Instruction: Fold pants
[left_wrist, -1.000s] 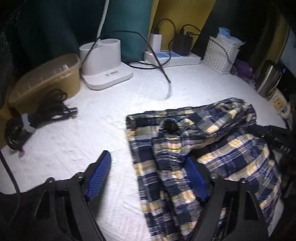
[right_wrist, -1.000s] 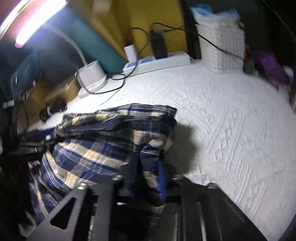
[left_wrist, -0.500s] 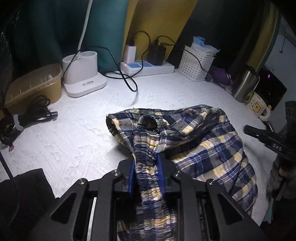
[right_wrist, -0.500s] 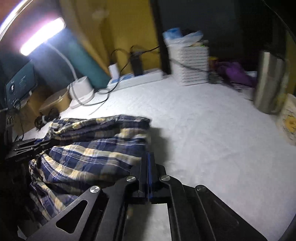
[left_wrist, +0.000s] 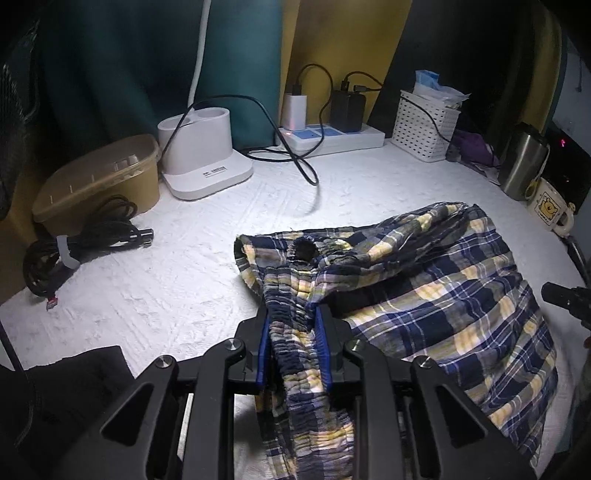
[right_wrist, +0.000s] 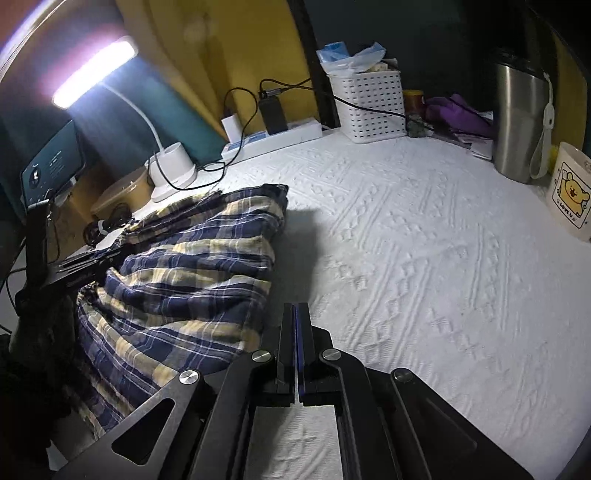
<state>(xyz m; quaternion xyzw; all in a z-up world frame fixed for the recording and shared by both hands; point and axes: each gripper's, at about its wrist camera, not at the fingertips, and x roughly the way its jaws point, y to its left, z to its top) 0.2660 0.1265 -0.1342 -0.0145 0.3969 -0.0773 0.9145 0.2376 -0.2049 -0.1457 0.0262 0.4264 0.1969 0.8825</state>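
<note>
Pants (left_wrist: 424, 288), plaid in navy, yellow and white, lie bunched on the white textured surface (right_wrist: 424, 240); we see the gathered waistband clamped in the left tongs (left_wrist: 293, 343), jaws easing apart slightly, legs trailing rightward. Right tongs (right_wrist: 297, 332) are clenched on nothing, pants at their left. Ahead-right, a mug (right_wrist: 569, 192) reads "LOVE U".

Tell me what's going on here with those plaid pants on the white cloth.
A person is folding blue and yellow plaid pants on a white textured tablecloth with two handheld grippers. The left gripper has the gathered elastic waistband between its blue pads, its jaws easing open slightly. The right gripper is shut with nothing in it, beside the edge of the pants. The pants lie bunched, not yet neatly folded.
</note>
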